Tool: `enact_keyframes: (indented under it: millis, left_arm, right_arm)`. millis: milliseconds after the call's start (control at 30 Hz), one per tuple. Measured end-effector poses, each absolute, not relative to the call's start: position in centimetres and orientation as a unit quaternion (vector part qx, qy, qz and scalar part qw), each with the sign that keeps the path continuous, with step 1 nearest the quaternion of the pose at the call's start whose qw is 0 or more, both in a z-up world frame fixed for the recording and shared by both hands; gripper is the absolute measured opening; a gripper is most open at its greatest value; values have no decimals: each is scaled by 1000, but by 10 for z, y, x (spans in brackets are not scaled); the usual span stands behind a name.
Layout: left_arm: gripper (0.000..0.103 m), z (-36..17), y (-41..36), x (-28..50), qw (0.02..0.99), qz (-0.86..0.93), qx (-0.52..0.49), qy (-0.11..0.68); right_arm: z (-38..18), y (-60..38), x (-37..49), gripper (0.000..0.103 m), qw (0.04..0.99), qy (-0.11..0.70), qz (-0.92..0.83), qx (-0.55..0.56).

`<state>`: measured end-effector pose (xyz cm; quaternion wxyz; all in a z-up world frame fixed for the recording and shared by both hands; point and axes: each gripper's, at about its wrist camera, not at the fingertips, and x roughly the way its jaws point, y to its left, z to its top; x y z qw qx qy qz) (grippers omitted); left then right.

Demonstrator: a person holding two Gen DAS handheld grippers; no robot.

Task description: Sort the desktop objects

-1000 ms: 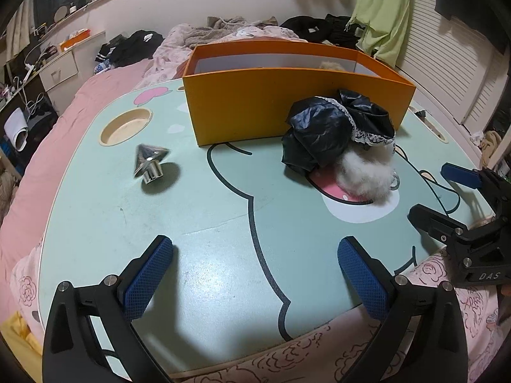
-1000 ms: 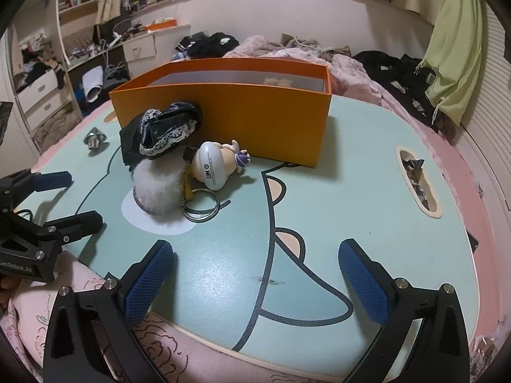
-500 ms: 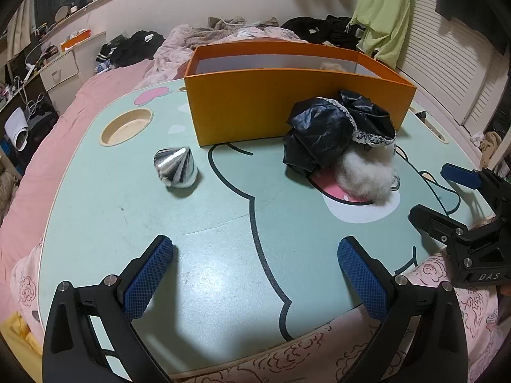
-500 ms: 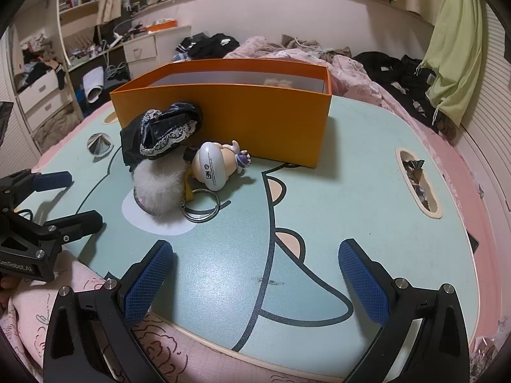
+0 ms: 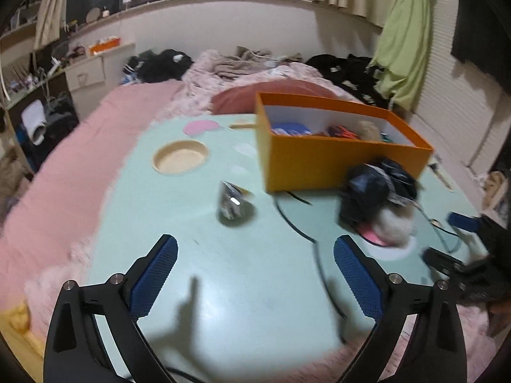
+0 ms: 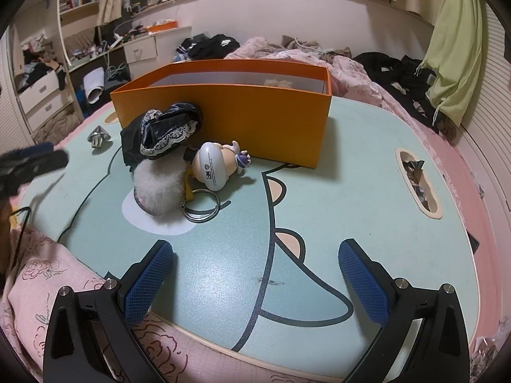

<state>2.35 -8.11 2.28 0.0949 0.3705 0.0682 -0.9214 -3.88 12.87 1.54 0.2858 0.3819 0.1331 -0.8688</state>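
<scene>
Both grippers open, empty: left gripper over the counter's near edge, facing the silver cone left of the box. Right gripper idle at the near edge. Risks: cone looks slick and round, may roll from the pads toward the left edge; view blurred, aim may miss.

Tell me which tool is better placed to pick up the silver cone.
Left. The silver cone lies straight ahead of the open left tool; the right tool faces the figurine instead.
</scene>
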Motion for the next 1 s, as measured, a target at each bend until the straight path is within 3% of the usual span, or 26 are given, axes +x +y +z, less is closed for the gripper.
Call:
enact_keyframes:
  millis: [100,200,300,333,733,1000]
  left_arm:
    - [89,21,-91,-2,111,-915,386,48]
    - [71,14,-97,-28,105,-905,410,46]
    - [44,3,-93,-43,93,-897,431,29]
    - [30,-1,-91,-45,88,-894,437,27]
    - [30,20,-48,11,2,-920,389,53]
    - [29,-4,-21,10,-13,-907,418,49]
  right_arm:
    - [15,128,-39,103,286,133,-869,382]
    - [16,128,-38,103,286,133,-869,381]
    - [16,128,-38,103,286,133,-869,381]
    - [16,128,-38,103,287,133,-869,381]
    - [16,128,-38,103,287,133,-869,380]
    - [20,129,-40,103,296,118,-870,377]
